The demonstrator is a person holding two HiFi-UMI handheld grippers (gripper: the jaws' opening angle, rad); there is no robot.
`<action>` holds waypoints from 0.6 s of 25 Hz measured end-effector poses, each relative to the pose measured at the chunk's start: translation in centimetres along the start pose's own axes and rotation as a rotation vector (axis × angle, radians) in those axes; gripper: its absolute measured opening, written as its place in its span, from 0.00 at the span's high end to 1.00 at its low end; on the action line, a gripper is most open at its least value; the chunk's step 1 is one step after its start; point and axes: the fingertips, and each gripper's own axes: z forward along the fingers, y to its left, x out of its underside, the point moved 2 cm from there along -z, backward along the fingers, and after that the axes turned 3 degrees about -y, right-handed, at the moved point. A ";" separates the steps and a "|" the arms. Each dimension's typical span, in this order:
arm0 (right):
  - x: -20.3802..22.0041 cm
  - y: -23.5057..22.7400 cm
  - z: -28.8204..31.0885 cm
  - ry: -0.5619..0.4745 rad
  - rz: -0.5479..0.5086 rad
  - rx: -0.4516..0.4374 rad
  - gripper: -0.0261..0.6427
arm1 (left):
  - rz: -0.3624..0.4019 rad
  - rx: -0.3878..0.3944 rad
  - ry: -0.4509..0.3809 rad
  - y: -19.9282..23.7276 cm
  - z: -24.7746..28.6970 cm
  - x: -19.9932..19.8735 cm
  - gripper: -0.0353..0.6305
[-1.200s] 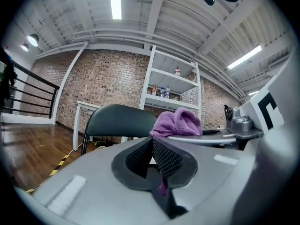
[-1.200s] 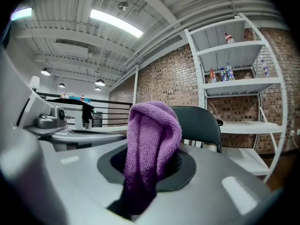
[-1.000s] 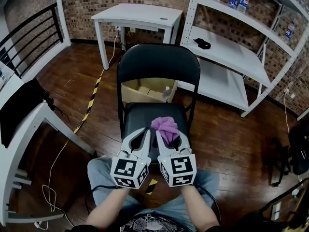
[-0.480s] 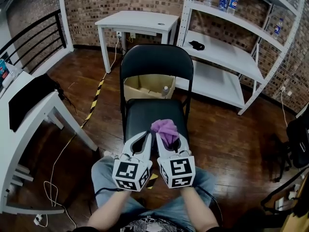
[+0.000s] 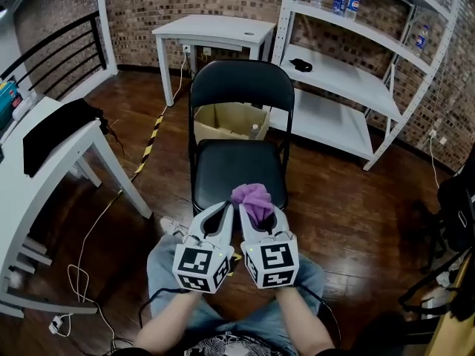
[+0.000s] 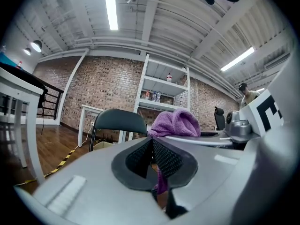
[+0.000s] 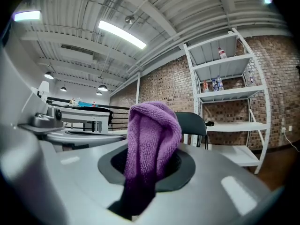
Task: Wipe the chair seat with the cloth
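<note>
One cloth, purple, is pinched in the right hand-held gripper; its own view shows the jaws clenched on it, the bunched top standing above them. The left hand-held gripper is closed tip to tip on nothing, just beside the right. Only the head view shows the one chair's seat: the cloth sits over its front edge, contact unclear. That view alone shows the box behind the chair; both gripper views catch only the backrest.
</note>
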 end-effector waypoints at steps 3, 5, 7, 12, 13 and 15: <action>-0.1 0.5 -1.3 -0.002 0.006 -0.002 0.84 | 0.001 0.001 0.001 -0.9 -1.2 0.0 0.94; -0.2 1.0 -1.9 -0.002 0.011 -0.004 0.84 | 0.000 0.001 0.000 -1.3 -1.9 0.0 0.94; -0.2 1.3 -2.4 -0.005 0.007 -0.005 0.84 | 0.000 0.000 -0.002 -1.5 -2.5 0.0 0.94; -0.2 1.7 -3.1 -0.005 0.002 -0.001 0.84 | -0.001 -0.001 -0.005 -1.8 -3.3 0.0 0.94; -0.2 1.7 -3.1 -0.006 0.002 -0.001 0.84 | -0.002 0.000 -0.004 -1.8 -3.3 0.0 0.94; -0.2 1.8 -3.1 -0.002 0.006 -0.001 0.84 | -0.006 -0.002 -0.001 -1.8 -3.4 0.1 0.94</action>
